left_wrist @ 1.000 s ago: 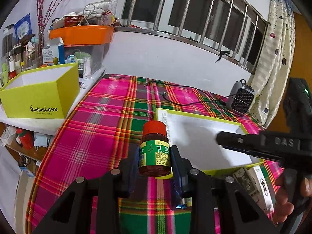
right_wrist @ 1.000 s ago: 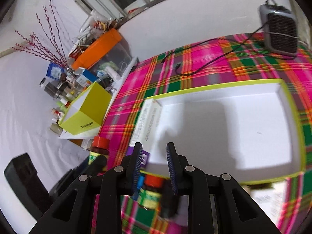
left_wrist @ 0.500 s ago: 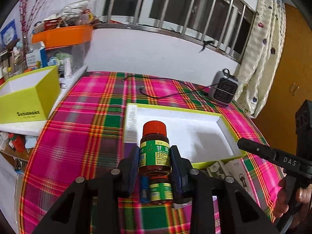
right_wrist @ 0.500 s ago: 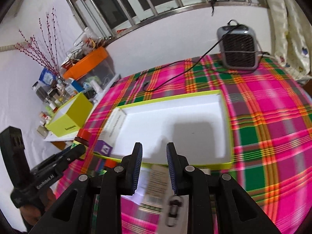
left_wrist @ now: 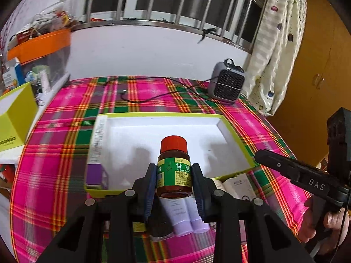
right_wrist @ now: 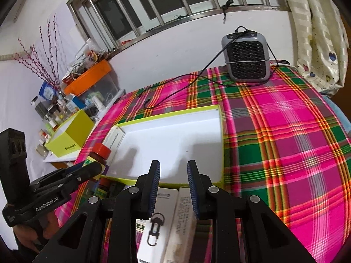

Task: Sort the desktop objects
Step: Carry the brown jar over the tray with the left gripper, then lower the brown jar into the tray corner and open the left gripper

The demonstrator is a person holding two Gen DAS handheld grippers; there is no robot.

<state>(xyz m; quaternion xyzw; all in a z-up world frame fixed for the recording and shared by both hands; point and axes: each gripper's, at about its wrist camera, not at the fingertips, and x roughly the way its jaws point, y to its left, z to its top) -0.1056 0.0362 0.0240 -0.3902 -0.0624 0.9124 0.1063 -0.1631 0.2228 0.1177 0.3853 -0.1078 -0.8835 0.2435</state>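
Bottle (left_wrist: 174, 168) with red cap pinched upright in left claw (left_wrist: 174, 183), held over near edge of white tray (left_wrist: 158, 115) on plaid desk (left_wrist: 59, 157), right claw (right_wrist: 173, 188) spread and empty above white boxes (right_wrist: 162, 223), two tubes (left_wrist: 186, 214) lying below bottle.

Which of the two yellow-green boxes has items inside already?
The shallow yellow-green tray on the plaid cloth: a purple box sits inside. The deep box's inside is hidden.

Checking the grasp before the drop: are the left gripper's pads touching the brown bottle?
Touching. The left wrist view shows both blue pads pressed against the brown bottle, no gap visible.
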